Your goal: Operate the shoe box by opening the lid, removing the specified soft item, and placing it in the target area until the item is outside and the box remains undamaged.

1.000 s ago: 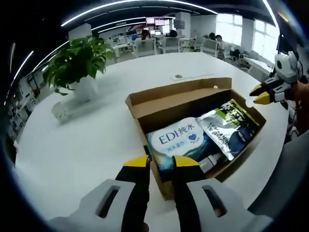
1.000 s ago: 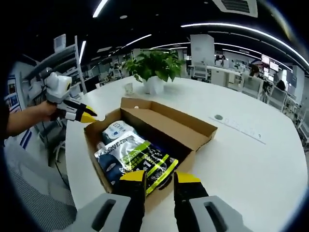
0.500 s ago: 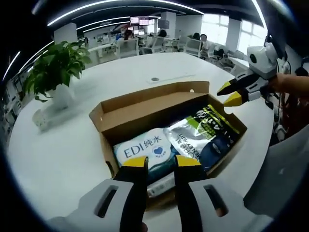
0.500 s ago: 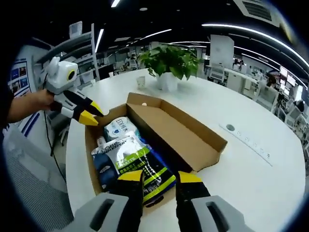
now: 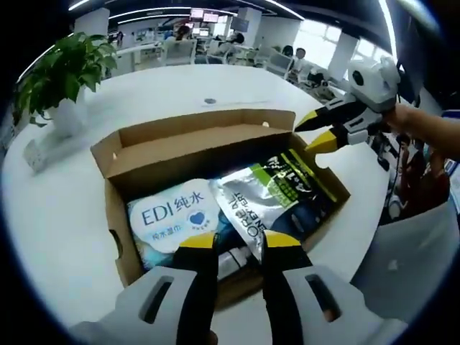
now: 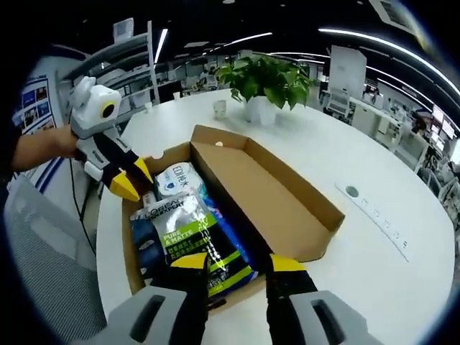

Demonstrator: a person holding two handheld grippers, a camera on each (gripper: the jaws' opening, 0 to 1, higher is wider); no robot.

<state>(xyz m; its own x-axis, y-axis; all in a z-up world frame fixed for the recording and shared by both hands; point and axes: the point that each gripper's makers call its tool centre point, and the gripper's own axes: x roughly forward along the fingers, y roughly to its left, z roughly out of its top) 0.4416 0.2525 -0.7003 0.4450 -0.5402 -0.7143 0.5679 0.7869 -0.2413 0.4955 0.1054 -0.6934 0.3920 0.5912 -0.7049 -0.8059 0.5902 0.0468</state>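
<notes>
In the left gripper view, the left gripper (image 5: 238, 241) hangs with jaws spread above the open brown corrugated cardboard shoe box (image 5: 187, 140), where a soft white wipes pack (image 5: 172, 219) lies beside a glossy silver-green pouch (image 5: 277, 198). In the right gripper view, the right gripper (image 6: 243, 263) is also spread, empty, over the pouch (image 6: 194, 241) on the smooth round white table (image 6: 374, 237).

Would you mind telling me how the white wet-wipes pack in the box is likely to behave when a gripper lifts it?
The wipes pack looks soft and puffy, so it will probably sag and dent when pinched. Its glossy film may be slippery. The silver pouch appears to overlap its edge and might drag along.
</notes>
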